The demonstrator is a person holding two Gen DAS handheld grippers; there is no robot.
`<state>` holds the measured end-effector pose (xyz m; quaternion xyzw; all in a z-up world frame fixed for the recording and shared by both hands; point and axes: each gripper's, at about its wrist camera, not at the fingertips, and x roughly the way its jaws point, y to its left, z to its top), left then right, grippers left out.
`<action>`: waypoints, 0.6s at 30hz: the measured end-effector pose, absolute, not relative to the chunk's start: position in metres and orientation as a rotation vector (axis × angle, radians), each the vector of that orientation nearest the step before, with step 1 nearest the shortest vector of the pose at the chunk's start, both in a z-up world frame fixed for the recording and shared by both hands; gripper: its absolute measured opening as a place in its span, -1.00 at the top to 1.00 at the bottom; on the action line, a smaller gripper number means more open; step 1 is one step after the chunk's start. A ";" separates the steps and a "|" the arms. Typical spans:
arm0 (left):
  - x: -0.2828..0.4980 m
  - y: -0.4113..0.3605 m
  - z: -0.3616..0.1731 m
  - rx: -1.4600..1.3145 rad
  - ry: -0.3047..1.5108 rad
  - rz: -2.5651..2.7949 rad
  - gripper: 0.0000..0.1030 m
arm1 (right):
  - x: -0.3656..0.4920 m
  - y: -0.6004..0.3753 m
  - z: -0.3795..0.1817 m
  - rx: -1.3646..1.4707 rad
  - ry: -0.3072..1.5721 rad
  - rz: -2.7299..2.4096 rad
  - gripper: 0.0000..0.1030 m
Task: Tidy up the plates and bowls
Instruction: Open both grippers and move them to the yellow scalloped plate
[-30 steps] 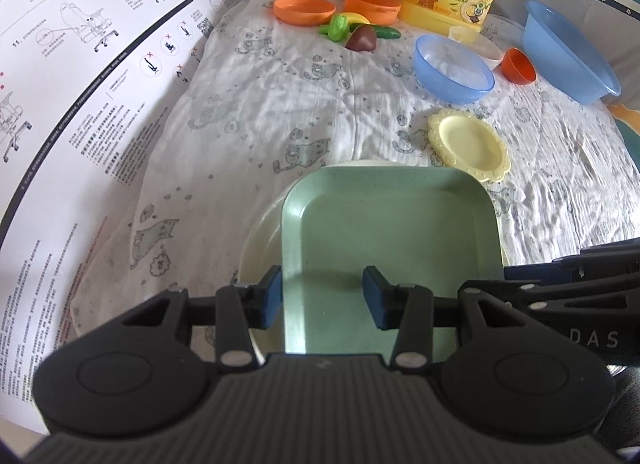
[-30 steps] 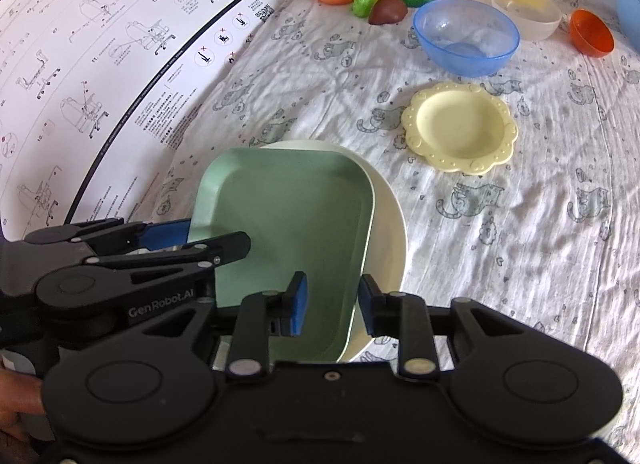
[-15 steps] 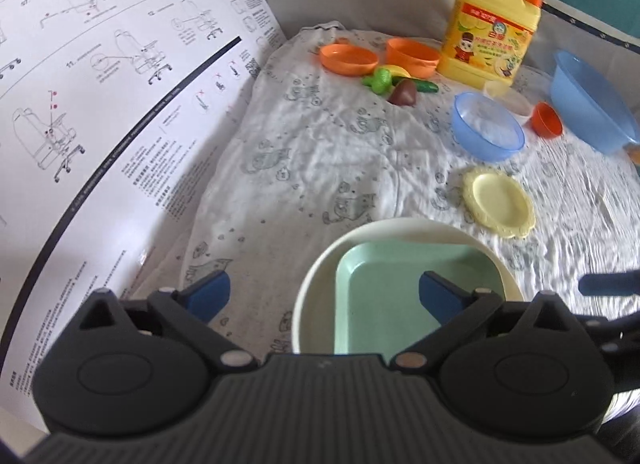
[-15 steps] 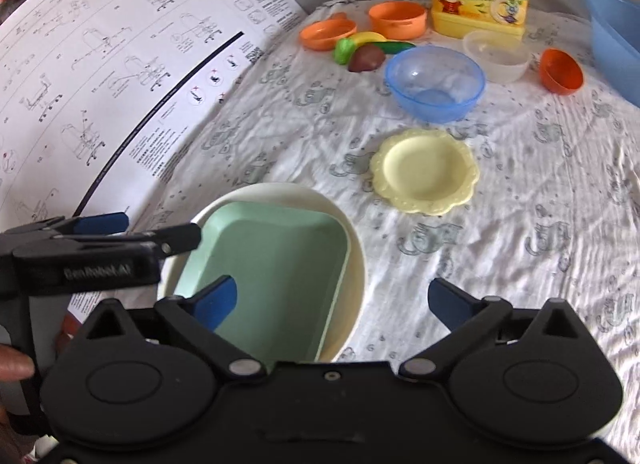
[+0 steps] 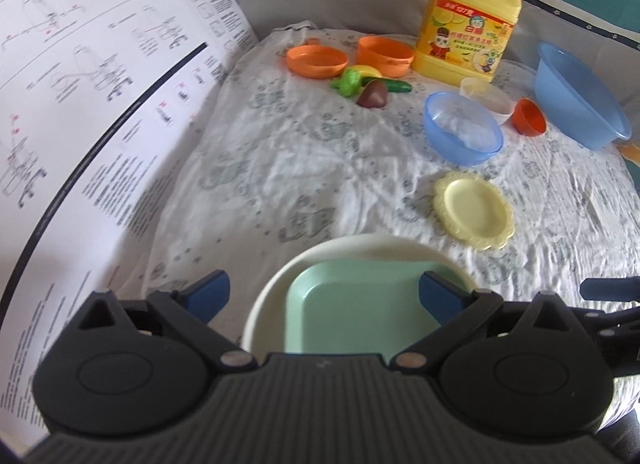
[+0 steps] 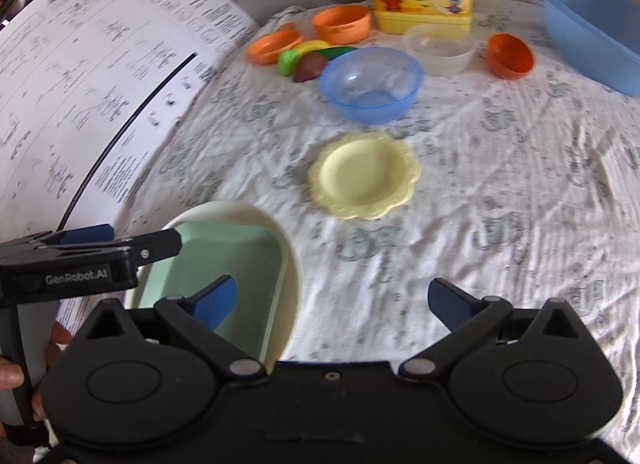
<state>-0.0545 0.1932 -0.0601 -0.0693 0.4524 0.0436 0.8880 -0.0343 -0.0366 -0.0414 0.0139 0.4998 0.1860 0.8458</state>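
Observation:
A square green plate [image 5: 356, 304] lies inside a round cream plate [image 5: 360, 246] at the near edge of the cloth; the stack also shows in the right wrist view [image 6: 228, 248]. My left gripper [image 5: 324, 296] is open and empty, raised above the stack. My right gripper [image 6: 332, 300] is open and empty, just right of it. A small yellow scalloped plate [image 6: 364, 174] lies further on, with a blue bowl [image 6: 372, 82] behind it.
At the back stand an orange plate [image 5: 316, 60], an orange bowl [image 5: 384, 54], toy vegetables [image 5: 368, 84], a yellow detergent jug [image 5: 468, 20], a clear bowl [image 6: 440, 48], a small orange bowl [image 6: 510, 54] and a big blue basin [image 6: 592, 24]. A printed sheet [image 5: 80, 104] lies left.
Both grippers opened and let go of the green plate, which now rests in the cream plate. Both have pulled back and up from the stack.

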 end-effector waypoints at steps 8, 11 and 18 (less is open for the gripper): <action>-0.025 0.166 -0.063 -0.108 0.939 0.046 -1.00 | -0.015 -0.068 -0.041 0.110 1.028 0.351 -1.00; -0.015 0.158 -0.064 -0.116 0.928 -0.007 -1.00 | -0.004 -0.079 -0.042 0.130 1.017 0.332 -1.00; 0.015 0.139 -0.074 -0.129 0.942 -0.064 -1.00 | 0.023 -0.092 -0.046 0.159 0.973 0.302 -0.88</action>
